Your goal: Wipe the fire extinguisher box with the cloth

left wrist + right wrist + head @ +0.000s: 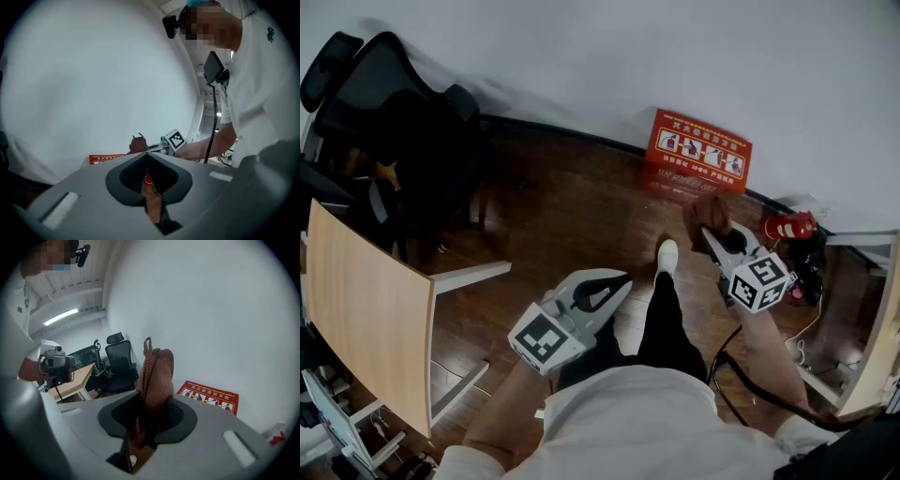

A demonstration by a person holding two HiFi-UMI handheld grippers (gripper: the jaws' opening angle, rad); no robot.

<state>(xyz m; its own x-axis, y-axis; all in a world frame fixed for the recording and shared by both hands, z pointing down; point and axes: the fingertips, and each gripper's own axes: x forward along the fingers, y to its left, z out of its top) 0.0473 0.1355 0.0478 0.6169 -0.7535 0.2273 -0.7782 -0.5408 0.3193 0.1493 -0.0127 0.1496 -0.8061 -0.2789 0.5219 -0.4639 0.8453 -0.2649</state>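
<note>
Down at the bottom of the head view, the person's white shirt fills the edge and hides both forearms' lower ends. Just above it, lower middle, the left gripper (622, 283) is clenched with nothing in it; its own view shows the two jaw tips meeting and only floor behind the gap. To the right and a bit higher, the right gripper (711, 234) is clamped on the cloth (708, 213), a rust-brown bundle. In the right gripper view the cloth stands up out of the jaws and covers the tips, and its lower end dips out of sight into the slot. A white shoe (667, 255) pokes out between the two grippers on the wooden floor (562, 220).

At the left edge a wooden desk (366, 309) is cut off by the frame. At the right, a fire extinguisher (789, 226) lies on the floor, its far end lost among dark cables.

Further back, upper middle, the red box (698, 150) sits on the floor against the white wall (609, 56), well apart from the cloth. Only its printed top shows, so what it contains can't be made out. In the left gripper view the box is mostly hidden behind the gripper body. A black chair (403, 122) stands upper left.
</note>
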